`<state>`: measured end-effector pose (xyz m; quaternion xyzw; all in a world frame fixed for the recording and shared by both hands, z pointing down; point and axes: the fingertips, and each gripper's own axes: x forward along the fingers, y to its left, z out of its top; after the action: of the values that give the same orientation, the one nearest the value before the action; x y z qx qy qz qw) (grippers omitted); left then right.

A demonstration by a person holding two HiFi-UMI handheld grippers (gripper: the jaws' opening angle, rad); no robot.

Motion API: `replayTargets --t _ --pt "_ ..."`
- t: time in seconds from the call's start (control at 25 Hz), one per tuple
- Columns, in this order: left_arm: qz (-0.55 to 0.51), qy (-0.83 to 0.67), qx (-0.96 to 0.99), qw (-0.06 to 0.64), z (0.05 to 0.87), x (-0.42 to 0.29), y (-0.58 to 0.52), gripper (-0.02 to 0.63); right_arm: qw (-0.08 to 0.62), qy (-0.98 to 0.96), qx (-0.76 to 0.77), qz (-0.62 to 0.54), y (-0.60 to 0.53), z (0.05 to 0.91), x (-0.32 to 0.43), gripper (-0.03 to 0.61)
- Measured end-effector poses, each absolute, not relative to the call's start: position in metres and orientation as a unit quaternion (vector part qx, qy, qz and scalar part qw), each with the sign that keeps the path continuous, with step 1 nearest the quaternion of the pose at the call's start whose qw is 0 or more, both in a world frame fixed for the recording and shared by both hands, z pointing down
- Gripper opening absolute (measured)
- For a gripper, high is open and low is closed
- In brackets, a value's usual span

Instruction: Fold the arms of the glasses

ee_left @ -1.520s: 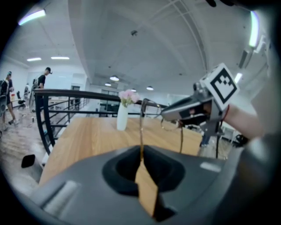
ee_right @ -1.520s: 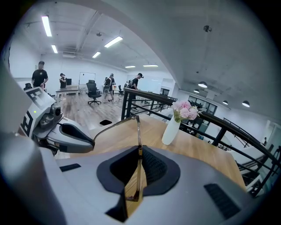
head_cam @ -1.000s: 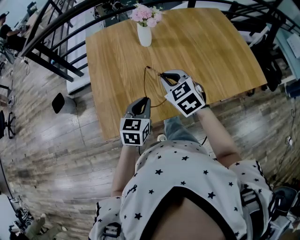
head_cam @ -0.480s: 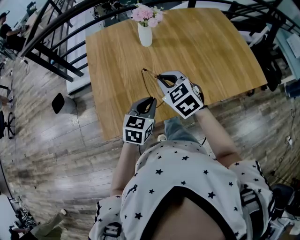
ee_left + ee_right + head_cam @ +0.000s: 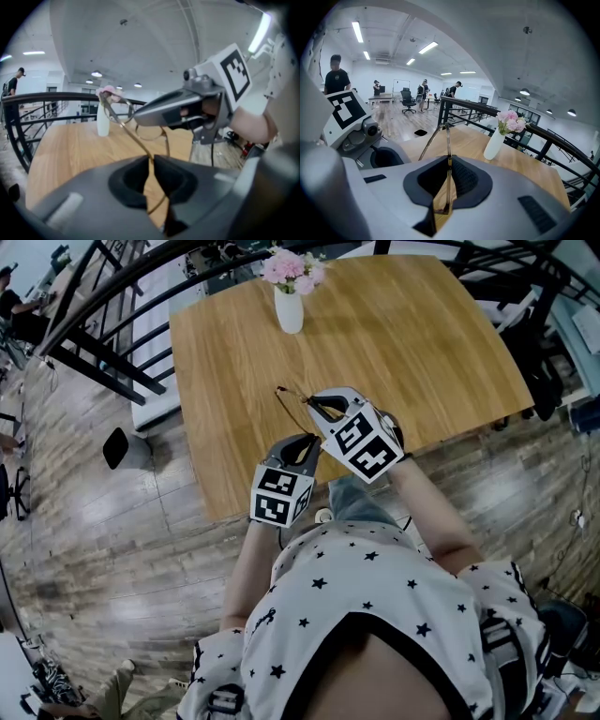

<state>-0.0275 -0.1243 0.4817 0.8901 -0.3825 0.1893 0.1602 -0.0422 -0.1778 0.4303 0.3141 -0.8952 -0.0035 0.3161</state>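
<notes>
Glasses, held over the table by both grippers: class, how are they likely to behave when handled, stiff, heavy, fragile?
Probably light: the glasses are mostly thin wire. Likely bendy, not stiff: the arm pinched in the left gripper is very slender. Possibly fragile: the right gripper clamps only a thin edge.

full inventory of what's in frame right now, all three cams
table: 1, light wood, centre of the head view
vase: 1, white, far edge of the table
flowers: 1 bunch, pink, in the vase
glasses: 1, thin metal frame, held between both grippers
railing: 1, black, beyond the table
floor: 1, wood planks, around the table
bystanders: several, dark clothes, across the room
left gripper: 1, grey, shut on a glasses arm
right gripper: 1, grey, shut on the glasses
shirt: 1, white with black stars, bottom of the head view
</notes>
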Motion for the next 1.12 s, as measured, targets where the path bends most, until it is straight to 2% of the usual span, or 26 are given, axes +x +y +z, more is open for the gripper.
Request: replayTargets --t 1.12 --pt "0.186 -0.365 0.901 0.141 0.471 -0.009 -0.132 0.034 0.305 -0.909 0.283 0.012 -0.161 0.434 -0.055 0.021"
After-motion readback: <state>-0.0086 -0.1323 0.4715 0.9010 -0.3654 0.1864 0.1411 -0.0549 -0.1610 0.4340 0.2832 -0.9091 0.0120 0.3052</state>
